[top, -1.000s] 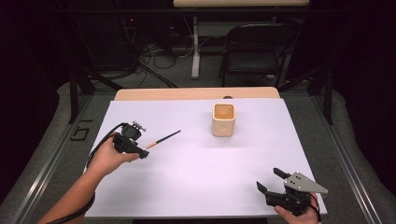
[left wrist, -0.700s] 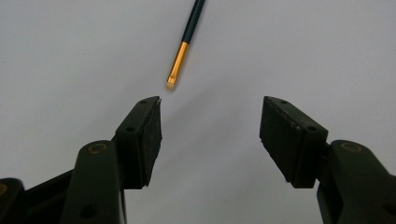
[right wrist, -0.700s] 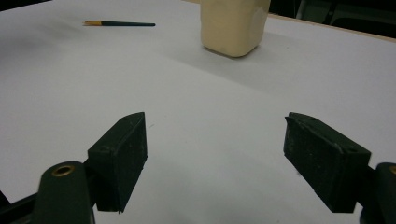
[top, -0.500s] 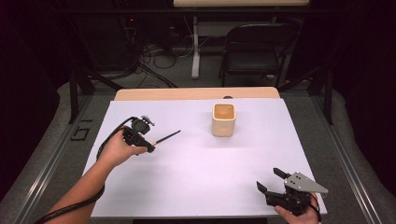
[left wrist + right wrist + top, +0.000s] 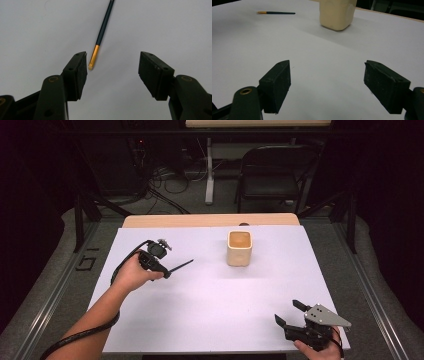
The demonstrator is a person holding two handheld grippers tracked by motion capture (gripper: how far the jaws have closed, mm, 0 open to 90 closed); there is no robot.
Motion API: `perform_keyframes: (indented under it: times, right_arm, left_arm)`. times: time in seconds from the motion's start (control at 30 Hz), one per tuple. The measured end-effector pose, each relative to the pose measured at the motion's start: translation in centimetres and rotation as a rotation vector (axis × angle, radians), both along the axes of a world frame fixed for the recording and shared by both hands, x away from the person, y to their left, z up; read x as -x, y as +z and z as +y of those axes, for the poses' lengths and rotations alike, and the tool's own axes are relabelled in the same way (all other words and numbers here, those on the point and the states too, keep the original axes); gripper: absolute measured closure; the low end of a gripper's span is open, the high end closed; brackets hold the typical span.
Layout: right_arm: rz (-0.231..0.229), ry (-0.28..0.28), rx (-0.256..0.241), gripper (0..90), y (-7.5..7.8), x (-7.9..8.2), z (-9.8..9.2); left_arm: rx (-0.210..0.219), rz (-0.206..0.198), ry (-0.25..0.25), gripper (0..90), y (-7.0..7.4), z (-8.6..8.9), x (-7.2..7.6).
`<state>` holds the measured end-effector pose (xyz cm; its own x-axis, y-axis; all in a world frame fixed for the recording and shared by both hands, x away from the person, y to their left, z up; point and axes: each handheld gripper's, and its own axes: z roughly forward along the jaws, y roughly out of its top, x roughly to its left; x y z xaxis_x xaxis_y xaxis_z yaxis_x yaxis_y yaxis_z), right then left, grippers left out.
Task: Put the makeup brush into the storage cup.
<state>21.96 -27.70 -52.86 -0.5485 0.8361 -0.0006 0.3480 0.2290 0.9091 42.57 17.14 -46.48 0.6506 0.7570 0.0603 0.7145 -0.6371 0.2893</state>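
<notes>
A thin dark pencil (image 5: 181,266) with an orange end lies on the white table (image 5: 215,310), left of centre. My left gripper (image 5: 165,272) hovers over its near end, open. In the left gripper view (image 5: 112,72) the pencil's orange end (image 5: 94,57) lies just inside the left jaw, touching neither jaw. A cream square cup (image 5: 239,248) stands upright at the back centre. My right gripper (image 5: 287,313) rests open near the front right corner, nothing between its jaws (image 5: 327,82). It looks toward the cup (image 5: 337,13) and the pencil (image 5: 275,12).
The table's far side ends in a wooden strip (image 5: 210,220). A black chair (image 5: 272,175) and floor cables (image 5: 165,195) lie beyond it. The left gripper's cable (image 5: 75,337) trails along the person's forearm.
My left gripper has moved right and away from the person, up to the pencil's near end. The pencil, cup and right gripper have stayed put.
</notes>
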Motion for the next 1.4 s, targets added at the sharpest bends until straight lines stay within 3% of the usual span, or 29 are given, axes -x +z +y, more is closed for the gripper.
perform_keyframes:
  times: [0.8, 1.4]
  right_arm:
    - [-0.005, 0.0, -0.01, 21.3, -0.1, -0.1, 0.0]
    - [-0.002, 0.004, -0.011, 21.3, -0.1, -0.1, 0.0]
  left_arm:
    - [-0.023, 0.014, -0.012, 40.3, -0.3, -1.5, -1.8]
    - [-0.077, 0.048, -0.037, 43.1, -1.3, -2.7, -3.0]
